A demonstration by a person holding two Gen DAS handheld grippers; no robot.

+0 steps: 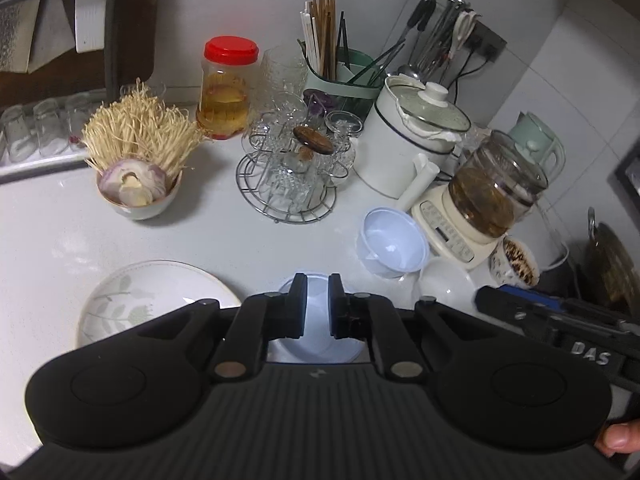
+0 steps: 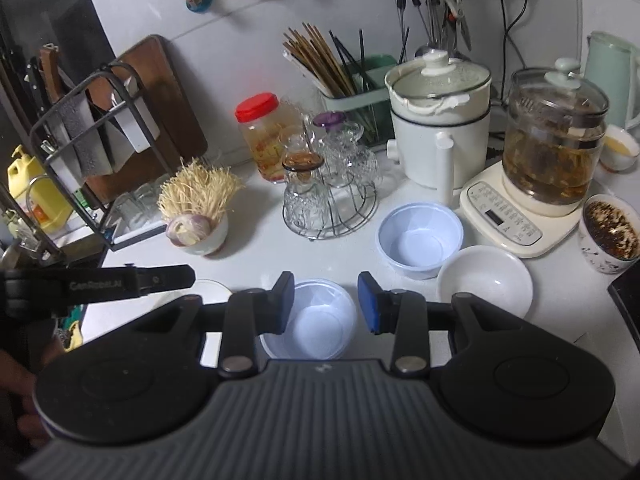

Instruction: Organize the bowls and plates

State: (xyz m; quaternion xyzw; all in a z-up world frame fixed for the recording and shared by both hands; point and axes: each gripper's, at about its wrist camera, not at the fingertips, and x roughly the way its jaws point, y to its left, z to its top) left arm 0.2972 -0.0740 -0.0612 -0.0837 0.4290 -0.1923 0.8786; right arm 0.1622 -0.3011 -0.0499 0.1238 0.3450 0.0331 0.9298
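Right gripper [image 2: 325, 300], its jaws spread and holding nothing, hangs directly above the translucent plastic bowl [image 2: 308, 320] at the surface's near edge, while the left gripper [image 1: 317, 306], nearly closed and empty, hovers over that same bowl.

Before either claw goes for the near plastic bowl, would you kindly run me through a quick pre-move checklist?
1. Right claw open with a wide gap: ok.
2. Near plastic bowl between the right claw's fingers and looks empty: ok.
3. Left claw jaws are apart: ok, though the gap is narrow.
4. Both claws crowd the same bowl: not ok, collision risk.
5. Flowered plate bare for stacking: ok.
6. Height of the claws above the counter: cannot tell.
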